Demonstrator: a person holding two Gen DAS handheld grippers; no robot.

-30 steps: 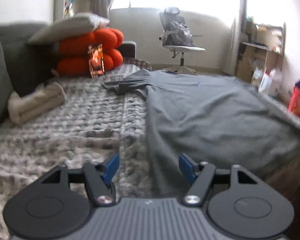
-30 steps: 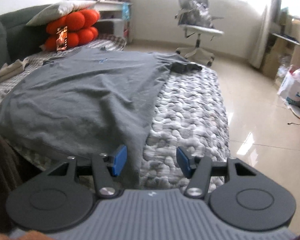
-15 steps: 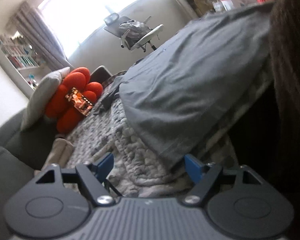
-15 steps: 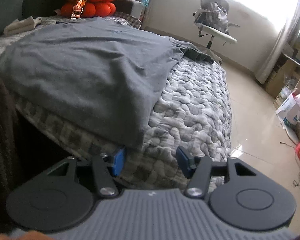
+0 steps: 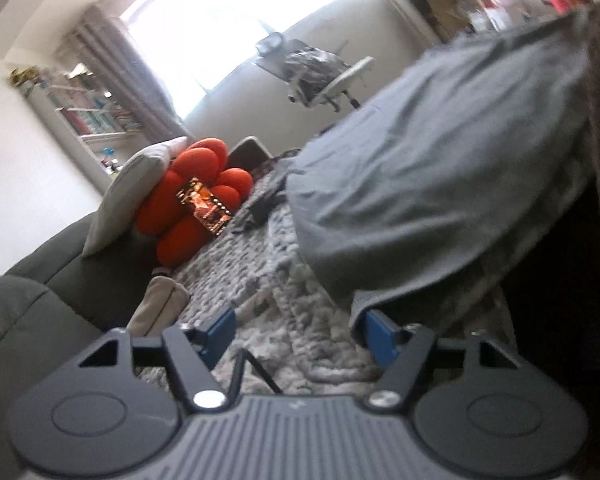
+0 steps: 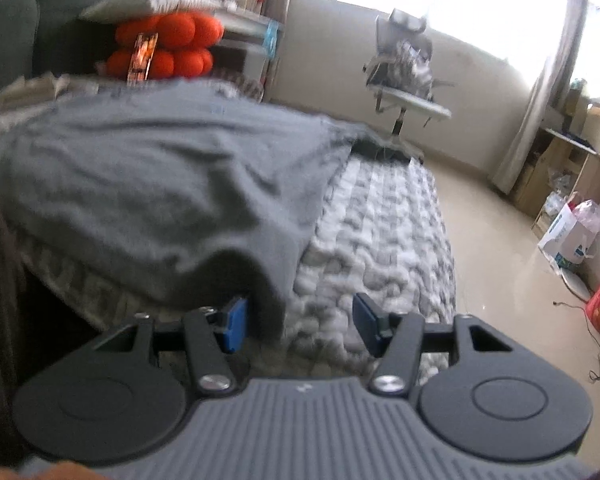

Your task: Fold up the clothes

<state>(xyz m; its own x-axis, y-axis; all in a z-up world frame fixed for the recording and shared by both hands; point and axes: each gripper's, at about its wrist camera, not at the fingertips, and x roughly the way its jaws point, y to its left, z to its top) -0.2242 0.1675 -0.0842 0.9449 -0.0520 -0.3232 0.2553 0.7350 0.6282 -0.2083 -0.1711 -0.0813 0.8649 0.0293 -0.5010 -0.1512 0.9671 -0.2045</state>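
Grey jersey cloth, thin and limp, is what this job turns on: a large dark grey cotton T-shirt (image 6: pixel 160 168) lies spread flat over the bed, on a knobbly grey-and-white quilted bedspread (image 6: pixel 380 248), with its hem hanging over the near edge of the mattress. One sleeve trails off towards the far side by the white office chair (image 6: pixel 404 80); the collar end points towards the orange segmented cushion (image 5: pixel 196 200) against the dark sofa back.

Such fabric looks light, soft and without stiffness. It would sag from any point held, drag against the rough bedspread instead of sliding, and wrinkle if pulled from one side only. It is not fragile, but a shallow pinch on a single layer could slip out.

The sensible places to take hold are the two bottom corners of the hem, one for each hand, deep enough to trap the stitched edge.

The left gripper (image 5: pixel 300 336) sits at the hem's left corner, jaws apart after closing a little just now. The corner hangs just at the right-hand blue pad (image 5: pixel 380 336), and nothing is pinched.

The right gripper (image 6: pixel 300 320) is at the other corner, jaws likewise spread. The cloth drapes down beside its left-hand blue pad (image 6: pixel 234 320), between the jaws but not clamped.

Lifting both corners together and evenly would likely keep the fold straight.
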